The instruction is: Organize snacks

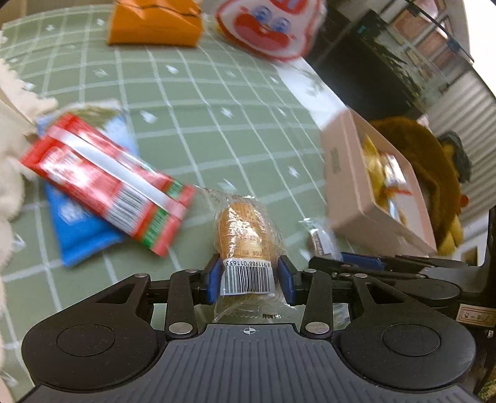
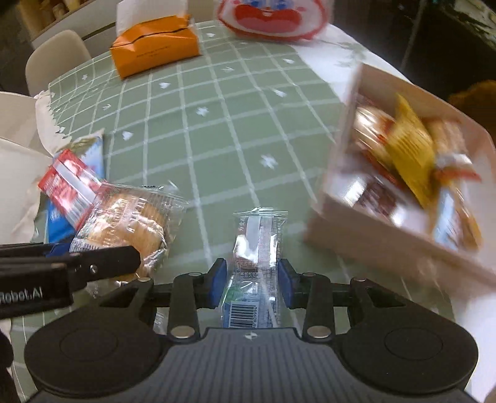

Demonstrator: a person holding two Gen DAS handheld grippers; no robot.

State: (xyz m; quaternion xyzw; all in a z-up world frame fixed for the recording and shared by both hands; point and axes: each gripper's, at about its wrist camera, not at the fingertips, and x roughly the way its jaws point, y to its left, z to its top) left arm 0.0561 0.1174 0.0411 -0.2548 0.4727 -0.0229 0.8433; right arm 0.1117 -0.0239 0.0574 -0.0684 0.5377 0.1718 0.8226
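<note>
My left gripper (image 1: 250,280) is shut on a clear-wrapped bread roll (image 1: 245,235), barcode end between the blue pads; the roll also shows in the right wrist view (image 2: 130,223). My right gripper (image 2: 251,282) is shut on a clear-wrapped snack bar (image 2: 259,248) above the green checked tablecloth (image 2: 217,130). A pink box (image 2: 387,238) holding several snacks sits to the right; it also shows in the left wrist view (image 1: 350,173). A red packet (image 1: 105,183) lies on a blue packet (image 1: 80,229) at the left.
An orange tissue box (image 2: 155,49) and a red-and-white clown-face bag (image 2: 272,18) stand at the far side of the table. A white fluffy thing (image 1: 9,148) lies at the left edge. A brown plush toy (image 1: 434,167) sits behind the pink box.
</note>
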